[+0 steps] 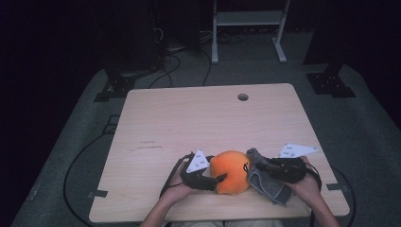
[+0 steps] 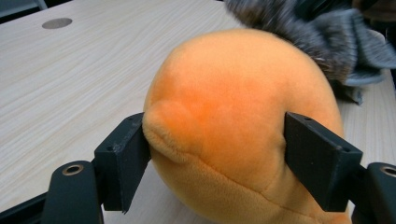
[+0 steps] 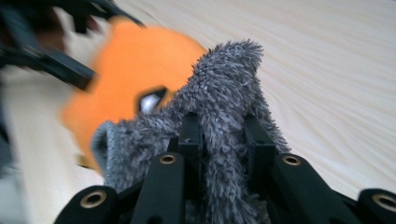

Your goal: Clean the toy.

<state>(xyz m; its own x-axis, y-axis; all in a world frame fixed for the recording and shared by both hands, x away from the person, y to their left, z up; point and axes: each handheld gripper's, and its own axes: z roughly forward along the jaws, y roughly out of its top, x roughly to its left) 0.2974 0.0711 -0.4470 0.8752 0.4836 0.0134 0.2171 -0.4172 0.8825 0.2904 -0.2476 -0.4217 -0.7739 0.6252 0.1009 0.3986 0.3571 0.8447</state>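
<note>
An orange plush toy (image 1: 230, 171) sits near the table's front edge, between my two grippers. My left gripper (image 1: 218, 178) comes in from the left, and its jaws press into the two sides of the plush (image 2: 233, 107), denting the fabric. Draped against the plush's right side is a grey fuzzy cloth (image 1: 267, 187). My right gripper (image 1: 265, 166) is shut on a fold of that cloth (image 3: 224, 93), which stands up between its jaws. Past the fold, the right gripper view has the blurred plush (image 3: 126, 60) with a dark eye patch.
The pale wooden table (image 1: 189, 118) has a round cable hole (image 1: 243, 97) near its far edge. Beyond it stand a white frame (image 1: 248, 19) and black stands on a grey floor with cables. Tape tabs mark the front corners.
</note>
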